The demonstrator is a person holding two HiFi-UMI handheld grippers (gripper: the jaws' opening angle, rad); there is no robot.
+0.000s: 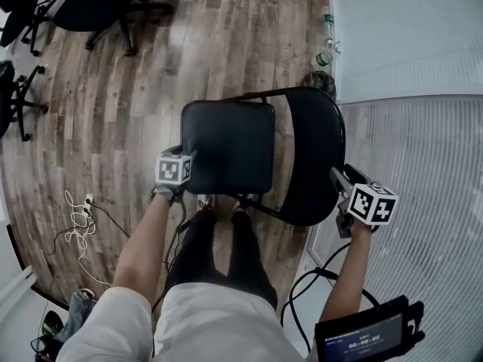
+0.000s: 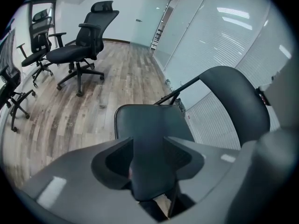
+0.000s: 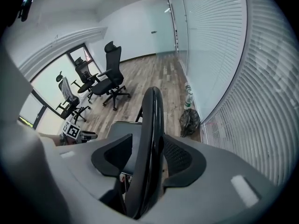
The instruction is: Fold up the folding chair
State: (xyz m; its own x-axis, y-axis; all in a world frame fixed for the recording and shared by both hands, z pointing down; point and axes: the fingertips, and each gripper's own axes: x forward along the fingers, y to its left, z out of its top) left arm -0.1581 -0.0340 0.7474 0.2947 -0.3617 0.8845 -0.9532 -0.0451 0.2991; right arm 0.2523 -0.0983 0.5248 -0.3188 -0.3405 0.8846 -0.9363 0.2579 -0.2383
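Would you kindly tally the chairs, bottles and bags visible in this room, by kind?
Folding chair: 1
Office chairs: 3
Bottles: 2
Black bag: 1
Total: 7

Black office chairs (image 1: 102, 10) on wooden floor (image 1: 106, 127), two bottles (image 1: 324, 57) and dark bag (image 3: 189, 121) beside the glass wall (image 1: 392, 29), white cables (image 1: 75, 223)
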